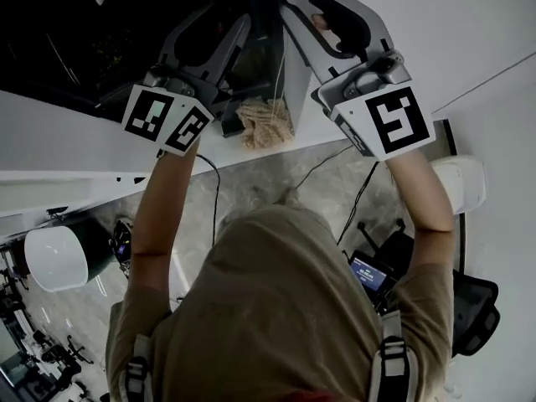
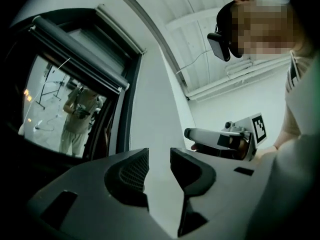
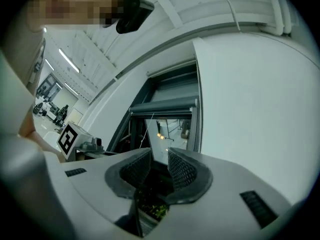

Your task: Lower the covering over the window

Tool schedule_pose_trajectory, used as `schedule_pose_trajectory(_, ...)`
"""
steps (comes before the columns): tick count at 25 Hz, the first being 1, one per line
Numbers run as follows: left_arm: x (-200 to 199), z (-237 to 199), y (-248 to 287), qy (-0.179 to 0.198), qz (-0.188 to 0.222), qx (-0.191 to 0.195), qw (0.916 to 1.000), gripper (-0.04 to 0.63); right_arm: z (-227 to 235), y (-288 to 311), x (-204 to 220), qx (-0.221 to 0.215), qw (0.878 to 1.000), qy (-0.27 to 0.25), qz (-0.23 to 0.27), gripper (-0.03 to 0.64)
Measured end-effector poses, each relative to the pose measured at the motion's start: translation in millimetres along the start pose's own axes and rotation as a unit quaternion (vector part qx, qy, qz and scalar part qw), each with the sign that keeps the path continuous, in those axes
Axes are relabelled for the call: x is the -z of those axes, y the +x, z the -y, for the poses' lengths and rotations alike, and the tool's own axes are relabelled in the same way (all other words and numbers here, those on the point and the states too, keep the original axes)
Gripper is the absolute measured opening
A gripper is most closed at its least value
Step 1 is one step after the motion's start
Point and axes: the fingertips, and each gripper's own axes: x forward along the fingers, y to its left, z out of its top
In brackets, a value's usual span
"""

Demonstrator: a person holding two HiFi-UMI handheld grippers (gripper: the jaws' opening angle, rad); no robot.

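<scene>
Left gripper (image 2: 159,165): jaws spread, nothing between them, white wall behind. Right gripper (image 3: 159,168): jaws apart too, empty. Roller blind (image 3: 162,105) sits rolled up at the window's (image 3: 172,131) top edge. Pull cord (image 3: 146,130) hangs free, ungripped.

blind: we only get the rolled blind (image 2: 75,51); its left end fades into the left gripper view's dark rim.
window: the lower part of the window (image 3: 172,129) sits behind the right gripper (image 3: 159,156).
cord: thin cord (image 3: 147,130) drops behind that gripper; we can't see its lower end.
head view: glass reads near black; we can't make out the blind there.
bundle: tan bundle (image 1: 265,122) on the ledge (image 1: 59,132), too blurred to identify.
</scene>
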Motion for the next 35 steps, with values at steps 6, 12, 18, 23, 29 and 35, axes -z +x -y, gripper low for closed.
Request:
schedule_pose_trajectory(6,115.3,30.9,-36.1,-0.045,-0.059,-0.031,0.9968,0.129,-12.9,-72.2,120.4,0.014,0.996,0.035,-0.08,0.097)
schedule_pose_trajectory(12,206.1,72.7,-66.3,-0.08,-0.126,-0.043,0.9879,0.129,-36.9,-146.0,215.8,0.026,0.986,0.049,-0.156,0.097)
schedule_pose_trajectory(18,282.7,117.6,-94.9,-0.109,-0.184,-0.035,0.9763,0.129,-63.9,-219.2,298.9,0.037,0.966,0.096,-0.237,0.097)
schedule_pose_trajectory(23,323.6,138.4,-115.5,-0.12,-0.215,-0.035,0.9686,0.129,-80.2,-253.0,333.5,0.046,0.957,0.119,-0.261,0.097)
schedule_pose_trajectory(29,359.2,139.2,-138.9,-0.142,-0.234,-0.056,0.96,0.129,-106.8,-260.2,360.9,0.037,0.949,0.14,-0.28,0.097)
schedule_pose_trajectory(35,378.9,142.6,-174.6,-0.155,-0.251,-0.08,0.9521,0.129,-145.0,-261.4,368.7,0.016,0.943,0.174,-0.283,0.097)
